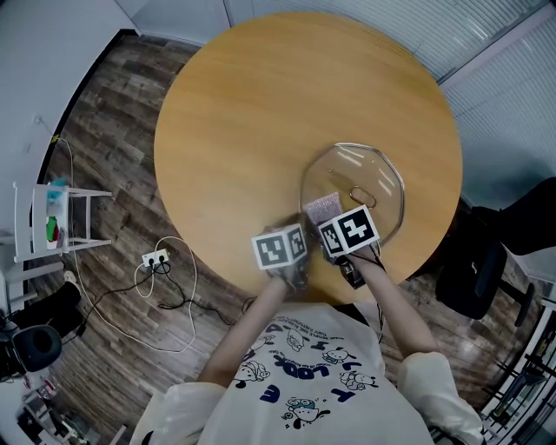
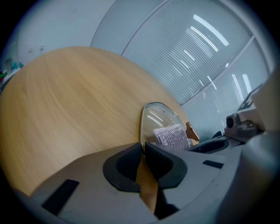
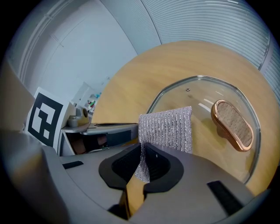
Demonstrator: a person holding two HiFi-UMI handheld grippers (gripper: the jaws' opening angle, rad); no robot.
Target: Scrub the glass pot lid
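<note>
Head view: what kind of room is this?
Probably an office or meeting room, not a kitchen: a round wooden table, slatted window blinds behind it, a black office chair at the right, and a power strip on wood-look flooring.

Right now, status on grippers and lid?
Left gripper shut on glass lid rim. Right gripper shut on scrub pad, pad over lid. Nothing in the way.

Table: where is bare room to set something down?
The table's far and left part, beyond the glass lid, is bare. Crowded at the near right edge: left gripper clamps the lid's rim, right gripper holds the scrub cloth over it.
</note>
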